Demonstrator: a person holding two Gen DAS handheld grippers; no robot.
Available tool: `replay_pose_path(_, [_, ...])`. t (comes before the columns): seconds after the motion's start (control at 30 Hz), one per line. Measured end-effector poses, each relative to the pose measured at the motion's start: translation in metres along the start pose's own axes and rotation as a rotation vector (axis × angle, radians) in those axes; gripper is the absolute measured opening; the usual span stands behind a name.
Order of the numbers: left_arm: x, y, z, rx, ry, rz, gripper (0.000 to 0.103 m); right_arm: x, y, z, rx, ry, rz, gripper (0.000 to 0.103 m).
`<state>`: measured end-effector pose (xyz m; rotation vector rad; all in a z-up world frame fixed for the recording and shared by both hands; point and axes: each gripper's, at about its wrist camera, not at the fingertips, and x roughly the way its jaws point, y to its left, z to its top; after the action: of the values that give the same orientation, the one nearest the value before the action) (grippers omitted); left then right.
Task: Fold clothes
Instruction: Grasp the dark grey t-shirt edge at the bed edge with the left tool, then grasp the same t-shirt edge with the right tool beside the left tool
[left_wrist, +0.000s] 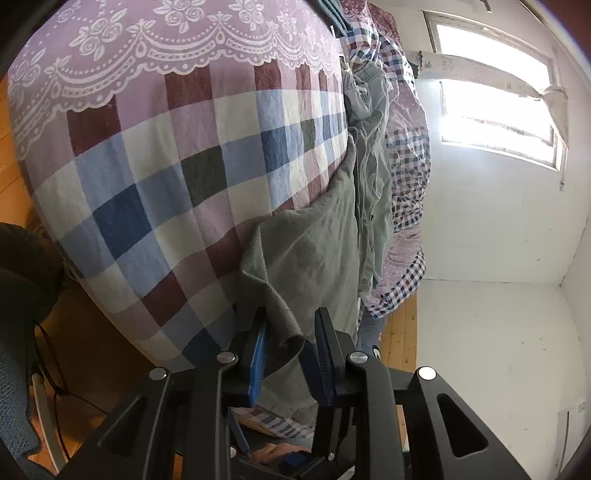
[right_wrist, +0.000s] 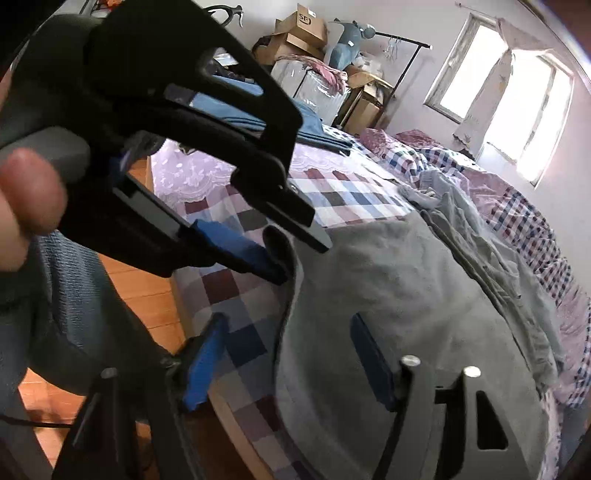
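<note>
L wrist: grey garment (left_wrist: 314, 236) lies on the checked bedcover (left_wrist: 177, 155), running along the bed toward the window (left_wrist: 495, 96), one corner hanging off the bed edge. L gripper (left_wrist: 288, 347) has that corner between its blue pads (left_wrist: 258, 365). Fingers only partly closed; there's a visible gap on the right side of the cloth, so can't tell if it's a firm pinch or just closing in. Cloth touches the left pad at least. More grey clothing is bunched further up near a checked quilt (left_wrist: 406, 177).

R wrist: same grey garment (right_wrist: 399, 295) spread mostly flat over the near part of the bed, rumpled grey fabric (right_wrist: 498, 251) past it. R gripper (right_wrist: 288, 354) is spread wide, holding nothing. One pad sits over the bedcover (right_wrist: 332, 192), the other over the grey cloth near its edge; can't tell whether it touches. L gripper (right_wrist: 280, 254) is in view across the frame at the garment's far corner, where the cloth curls up between its fingers. A thumb (right_wrist: 29, 192) shows at the frame's left. Folded blue stack (right_wrist: 306, 125) sits at the far end of the bed, boxes (right_wrist: 303, 29) behind.

Step, my read: corner grab for a fold, L on one corner, R lining up on the near edge. Could equally be a release after laying it flat; one frame doesn't settle it. If grabbing: R needs to close on a single layer at the edge w/o catching the bedcover, then both lift together, keeping the edge taut.
</note>
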<state>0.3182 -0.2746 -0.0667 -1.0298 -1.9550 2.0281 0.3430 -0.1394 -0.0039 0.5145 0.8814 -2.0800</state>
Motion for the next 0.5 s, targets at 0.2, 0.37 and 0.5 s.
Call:
replay_pose_path(0.2, [0.004,-0.002,0.001,-0.001,0.006,0.023,0.027,0.002,0.004,0.0,-0.042,0.01,-0.029,0.007])
replay_pose_path(0.37, [0.008,-0.005,0.003,0.007,-0.004,0.026,0.052,0.002,0.007,0.001,-0.073,0.012,-0.049,0.002])
replay_pose_path(0.5, [0.01,-0.004,0.005,0.003,-0.004,0.049,0.055,-0.007,0.008,0.005,-0.07,-0.004,-0.038,0.002])
